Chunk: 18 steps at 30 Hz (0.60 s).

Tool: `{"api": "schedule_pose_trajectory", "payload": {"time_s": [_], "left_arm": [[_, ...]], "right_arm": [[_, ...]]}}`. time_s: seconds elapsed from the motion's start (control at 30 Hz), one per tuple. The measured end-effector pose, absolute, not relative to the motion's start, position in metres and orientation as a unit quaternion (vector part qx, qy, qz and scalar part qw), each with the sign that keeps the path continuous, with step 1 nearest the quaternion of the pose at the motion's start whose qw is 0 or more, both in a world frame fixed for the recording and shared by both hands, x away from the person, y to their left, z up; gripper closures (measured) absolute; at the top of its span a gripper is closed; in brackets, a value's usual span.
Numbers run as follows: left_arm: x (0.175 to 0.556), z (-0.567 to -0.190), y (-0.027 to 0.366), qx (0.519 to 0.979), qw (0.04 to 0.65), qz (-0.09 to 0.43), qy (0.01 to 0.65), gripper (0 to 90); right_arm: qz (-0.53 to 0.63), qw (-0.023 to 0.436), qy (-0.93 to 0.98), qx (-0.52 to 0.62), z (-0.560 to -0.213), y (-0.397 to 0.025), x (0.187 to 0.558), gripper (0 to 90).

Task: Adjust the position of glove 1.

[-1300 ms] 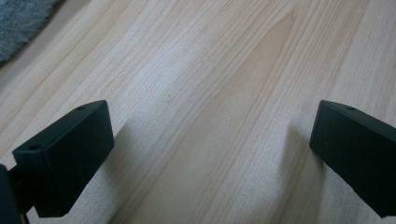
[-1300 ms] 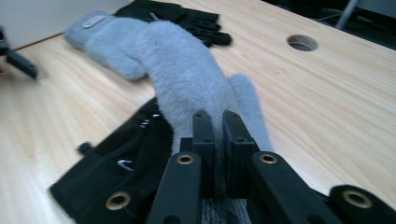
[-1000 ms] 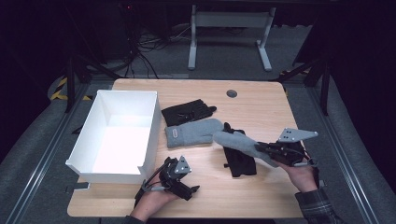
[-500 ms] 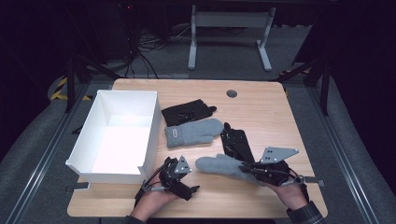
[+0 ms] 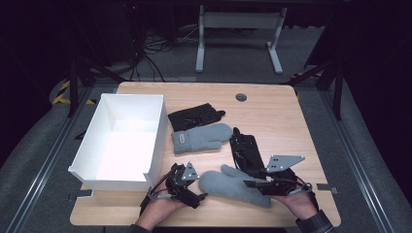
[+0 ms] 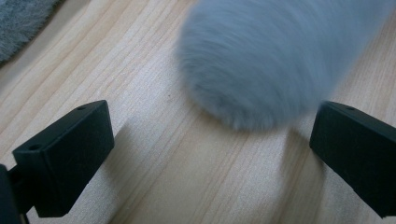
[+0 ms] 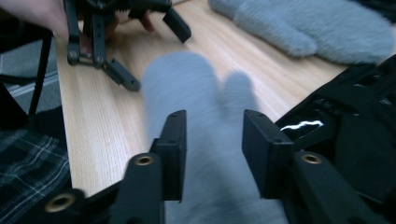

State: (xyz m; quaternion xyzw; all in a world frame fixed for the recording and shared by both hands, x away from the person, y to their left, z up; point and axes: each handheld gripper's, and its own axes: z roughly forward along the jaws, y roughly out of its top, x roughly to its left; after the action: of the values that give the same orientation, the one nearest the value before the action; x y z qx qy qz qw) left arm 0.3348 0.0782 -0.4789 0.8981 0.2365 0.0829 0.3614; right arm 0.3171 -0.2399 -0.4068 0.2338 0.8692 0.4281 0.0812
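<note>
At the bottom middle of the high view, the right gripper (image 5: 255,184) pinches the fuzzy grey mitten (image 5: 233,187) on the wooden table (image 5: 272,111). The left gripper (image 5: 197,194) is wide apart beside it.

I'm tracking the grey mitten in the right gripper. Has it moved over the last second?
Yes. The grey mitten held by the right gripper has come toward the table's near edge and leftward, nearer the white box.
</note>
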Motion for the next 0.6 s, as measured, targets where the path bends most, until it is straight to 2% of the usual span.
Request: {"api": "schedule_pose_trajectory", "payload": {"time_s": [0.13,0.3,0.6], "left_arm": [[0.335,-0.479,0.078,0.898,0.361,0.083,0.237,0.2],[0.335,-0.479,0.078,0.898,0.362,0.083,0.236,0.2],[0.335,-0.479,0.078,0.898,0.361,0.083,0.236,0.2]], "right_arm": [[0.427,0.101,0.861,0.258,-0.402,-0.255,0.324,59.9],[0.389,0.120,0.862,0.301,-0.416,-0.276,0.346,59.9],[0.329,0.098,0.881,0.324,-0.447,-0.280,0.364,58.3]]}}
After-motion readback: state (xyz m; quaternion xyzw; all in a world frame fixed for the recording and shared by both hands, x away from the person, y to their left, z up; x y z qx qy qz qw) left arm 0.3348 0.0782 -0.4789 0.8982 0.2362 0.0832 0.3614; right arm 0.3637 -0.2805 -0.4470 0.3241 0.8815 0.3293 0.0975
